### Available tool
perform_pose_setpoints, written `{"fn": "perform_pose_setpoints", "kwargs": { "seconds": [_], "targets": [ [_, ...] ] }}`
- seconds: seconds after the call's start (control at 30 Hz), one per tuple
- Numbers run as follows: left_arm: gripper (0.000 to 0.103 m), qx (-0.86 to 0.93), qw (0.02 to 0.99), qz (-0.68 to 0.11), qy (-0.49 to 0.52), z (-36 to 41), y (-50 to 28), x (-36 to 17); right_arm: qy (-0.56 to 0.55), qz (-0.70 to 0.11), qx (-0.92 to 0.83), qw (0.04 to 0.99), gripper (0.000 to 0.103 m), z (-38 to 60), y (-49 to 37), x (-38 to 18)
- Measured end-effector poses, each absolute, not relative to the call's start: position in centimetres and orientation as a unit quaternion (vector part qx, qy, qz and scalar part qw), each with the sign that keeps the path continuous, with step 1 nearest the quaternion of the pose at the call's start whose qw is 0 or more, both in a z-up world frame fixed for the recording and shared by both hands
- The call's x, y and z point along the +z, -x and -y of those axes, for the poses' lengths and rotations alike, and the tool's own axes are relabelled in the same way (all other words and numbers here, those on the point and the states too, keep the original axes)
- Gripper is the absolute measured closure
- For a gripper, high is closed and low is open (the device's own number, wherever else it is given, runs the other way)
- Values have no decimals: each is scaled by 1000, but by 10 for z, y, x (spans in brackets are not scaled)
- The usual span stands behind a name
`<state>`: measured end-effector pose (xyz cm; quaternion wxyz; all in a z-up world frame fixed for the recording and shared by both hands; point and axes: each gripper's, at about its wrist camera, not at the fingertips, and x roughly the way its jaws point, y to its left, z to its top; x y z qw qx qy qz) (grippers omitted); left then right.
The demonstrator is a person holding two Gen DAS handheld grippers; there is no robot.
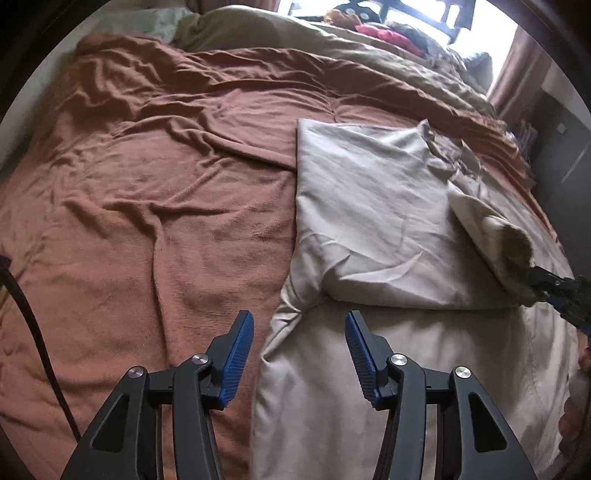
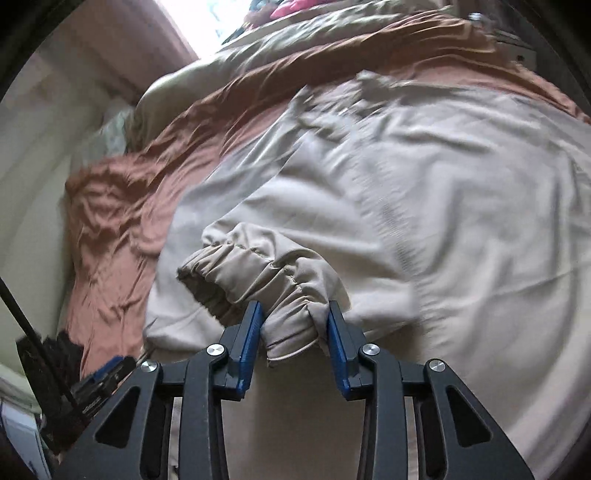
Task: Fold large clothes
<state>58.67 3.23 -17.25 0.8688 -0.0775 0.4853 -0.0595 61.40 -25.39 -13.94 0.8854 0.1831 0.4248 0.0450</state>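
— Right tool [image 2: 294, 325] pinching the jacket's elastic sleeve cuff [image 2: 258, 273], lifted over the body. Left tool [image 1: 299, 350] spread, empty, just above the jacket's near edge.

— Progress?

— Beige jacket [image 1: 369, 206] lying on the brown blanket [image 1: 147, 184], one side already folded in. Probably midway: sleeve to lay across, then halving.

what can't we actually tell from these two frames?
- Right gripper grip: pads flank the jacket's elastic cuff, but the right wrist view doesn't show whether they pinch it.
- Jacket collar and front: motion-blurred in the right wrist view, folded under in the left.
- Its near hem: hidden behind the open left gripper.
- Clothes pile by the window: too small and overexposed.
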Motion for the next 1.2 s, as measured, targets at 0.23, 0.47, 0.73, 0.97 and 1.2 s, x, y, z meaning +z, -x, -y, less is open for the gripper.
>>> {"fn": "perform_pose_setpoints", "kwargs": {
  "seconds": [0.23,0.47,0.73,0.97,1.2],
  "targets": [
    [49,-39,871,-485,63,-17,-587,-181,-232,-393,-50,889,71,332,-598,-138],
    [50,-49,875,-477,65,-8,-594,-184,-365,-345,-131,855,37,411,-551,-166],
    [70,-45,874,-479,66,-9,-600,-191,-410,-349,-77,839,46,413,-543,-181],
    [82,-22,874,-481,68,-20,-604,-196,-373,-392,-38,840,92,400,-595,-199],
    [82,12,883,-466,45,-24,-603,-189,-370,-392,-63,840,92,413,-596,-197]
  ]
}}
